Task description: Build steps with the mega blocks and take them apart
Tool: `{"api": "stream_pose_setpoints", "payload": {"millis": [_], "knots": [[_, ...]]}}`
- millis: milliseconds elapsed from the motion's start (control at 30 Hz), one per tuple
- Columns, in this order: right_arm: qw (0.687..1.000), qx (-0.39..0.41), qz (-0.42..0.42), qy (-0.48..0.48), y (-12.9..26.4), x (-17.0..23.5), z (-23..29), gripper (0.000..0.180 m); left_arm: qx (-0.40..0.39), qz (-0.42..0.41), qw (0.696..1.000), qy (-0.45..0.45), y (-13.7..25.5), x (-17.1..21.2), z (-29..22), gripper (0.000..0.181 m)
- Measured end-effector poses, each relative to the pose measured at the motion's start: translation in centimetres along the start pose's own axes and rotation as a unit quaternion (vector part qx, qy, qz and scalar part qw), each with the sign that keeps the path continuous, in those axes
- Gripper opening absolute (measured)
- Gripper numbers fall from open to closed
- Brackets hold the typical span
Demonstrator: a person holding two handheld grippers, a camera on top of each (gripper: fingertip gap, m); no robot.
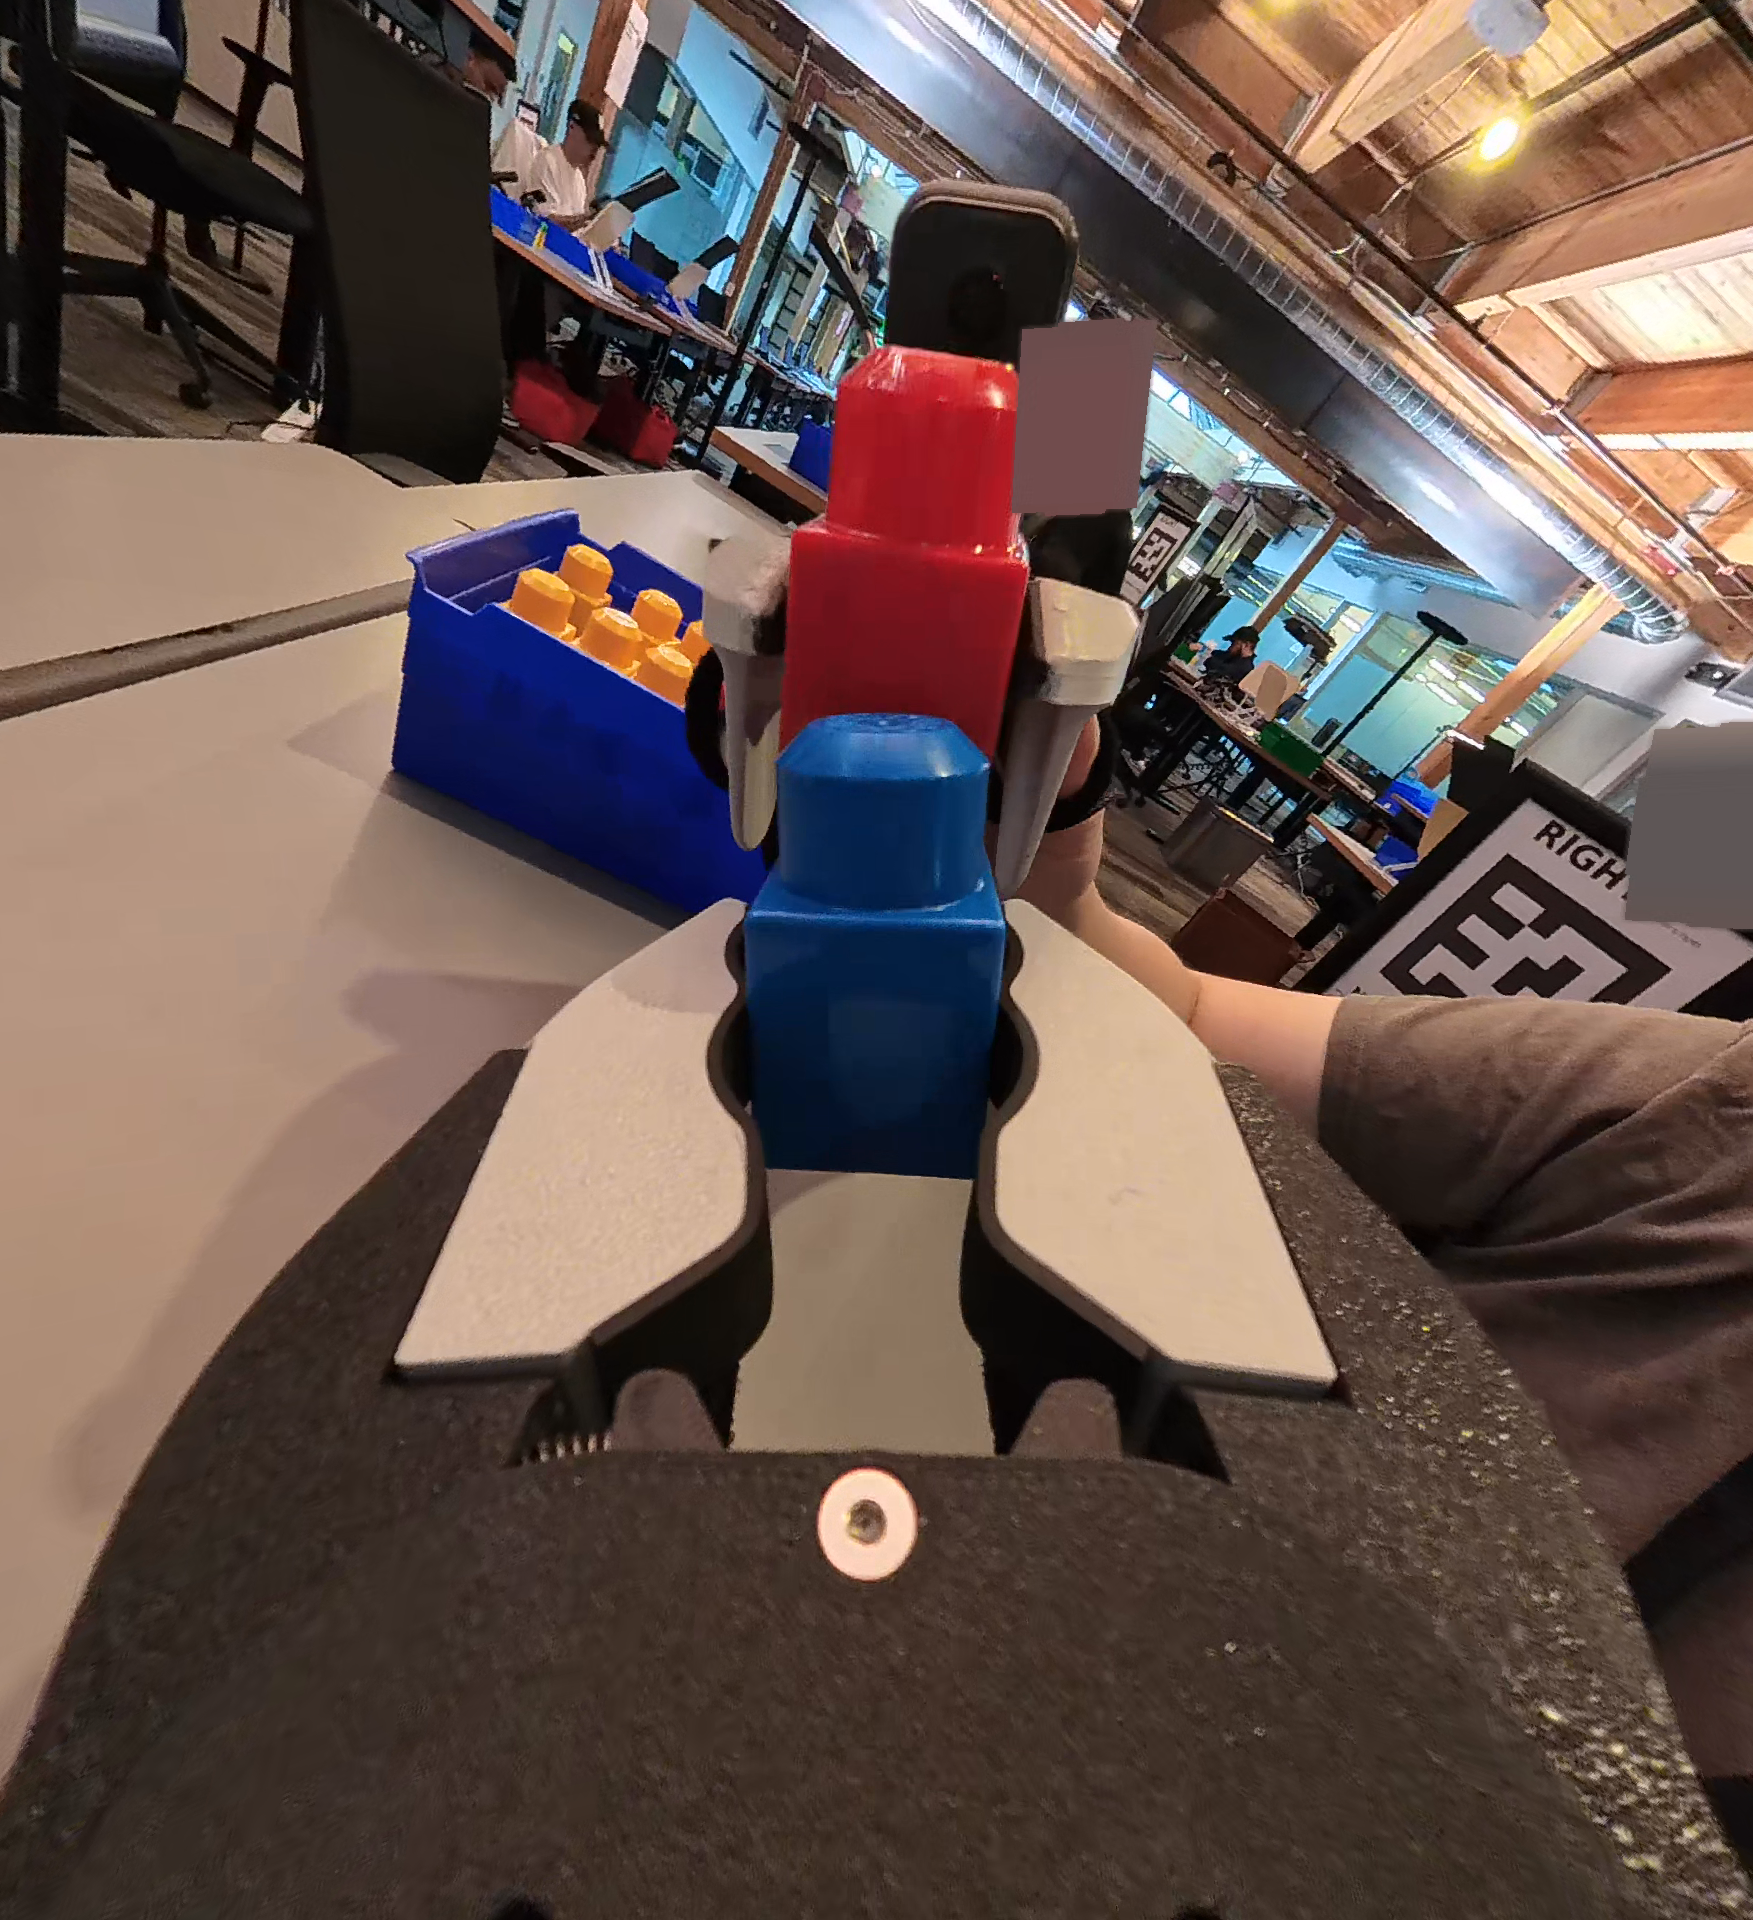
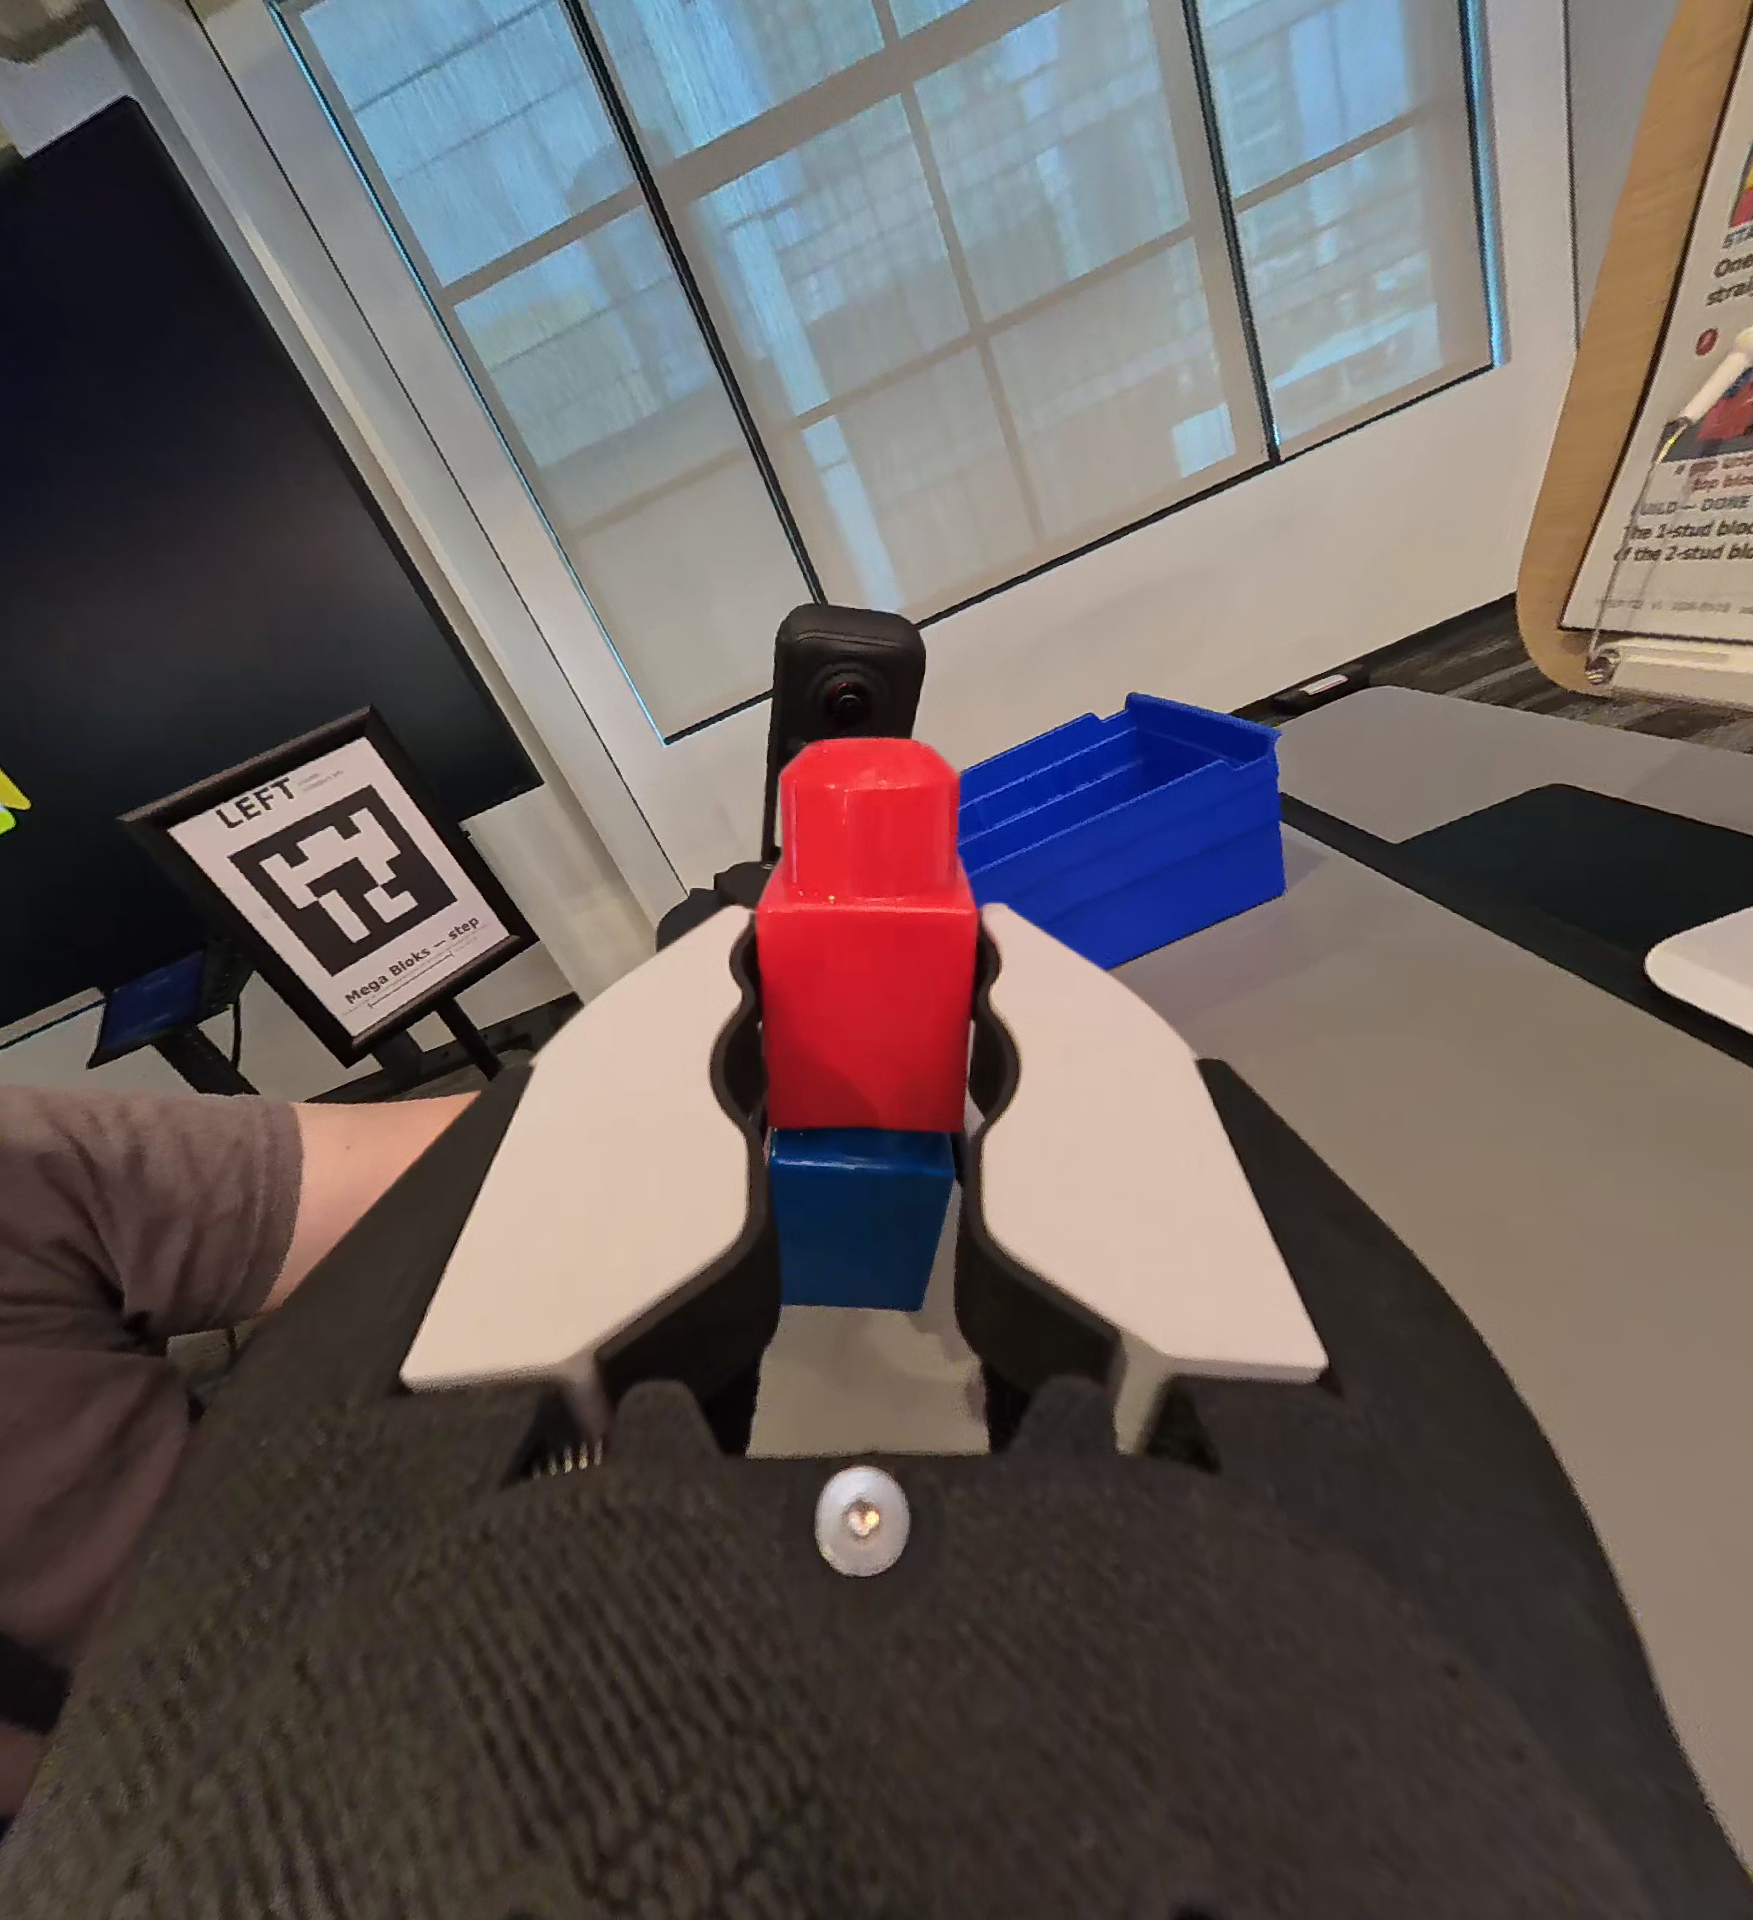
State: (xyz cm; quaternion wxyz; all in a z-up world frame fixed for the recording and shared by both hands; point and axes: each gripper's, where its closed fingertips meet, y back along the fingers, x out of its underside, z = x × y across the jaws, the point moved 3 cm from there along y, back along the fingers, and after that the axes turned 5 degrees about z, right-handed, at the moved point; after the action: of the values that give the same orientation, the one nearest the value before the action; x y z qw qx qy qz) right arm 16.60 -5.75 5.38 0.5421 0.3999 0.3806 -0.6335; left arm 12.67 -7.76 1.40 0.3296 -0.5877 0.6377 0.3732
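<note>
Red and blue blocks held between two grippers, above the desk

Blue block (image 1: 872, 1039): pinched at its sides by the left gripper (image 1: 872, 1049), stud pointing up, held in the air over the grey desk (image 1: 176, 883).

Red block (image 2: 864, 997): clamped at its sides by the right gripper (image 2: 867, 1023), facing the left one. Sits higher than the blue block, offset like a step; whether the two are pressed together or just touching cannot be told.

Step in hand, as judged: joining or parting the pair. To do it well, keep both grips square on the flat sides, keep the studs in line, and move straight along the stud axis without twisting, so neither block slips in its grip.

Blue bin (image 1: 550, 707), left wrist view: on the desk beyond the blocks, holding yellow blocks (image 1: 607, 618), studs up.

Second blue bin (image 2: 1126, 831), right wrist view: on the desk behind the red block; nothing shows in the part of its inside that is visible.
</note>
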Motion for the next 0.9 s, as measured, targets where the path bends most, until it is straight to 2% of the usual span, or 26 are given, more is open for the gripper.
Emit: {"api": "stream_pose_setpoints", "payload": {"millis": [367,600,700,900], "knots": [[1.000,-0.005,0.030,-0.003,0.7,-0.5,0.1,0.043,0.004,0.006,1.000,-0.004,0.3,-0.2,-0.2,0.041],[0.994,-0.001,0.109,-0.013,1.4,0.1,0.1,0.036,0.009,0.014,1.000,0.006,0.0,0.1,-0.1,0.041],[0.996,-0.009,0.093,-0.004,1.4,-0.2,0.5,0.036,0.024,0.007,1.000,0.014,0.0,0.0,-0.5,0.041],[0.998,-0.031,0.042,-0.045,1.1,-0.4,0.2,0.036,0.028,-0.005,0.999,0.021,0.4,-0.3,-0.4,0.041]]}}
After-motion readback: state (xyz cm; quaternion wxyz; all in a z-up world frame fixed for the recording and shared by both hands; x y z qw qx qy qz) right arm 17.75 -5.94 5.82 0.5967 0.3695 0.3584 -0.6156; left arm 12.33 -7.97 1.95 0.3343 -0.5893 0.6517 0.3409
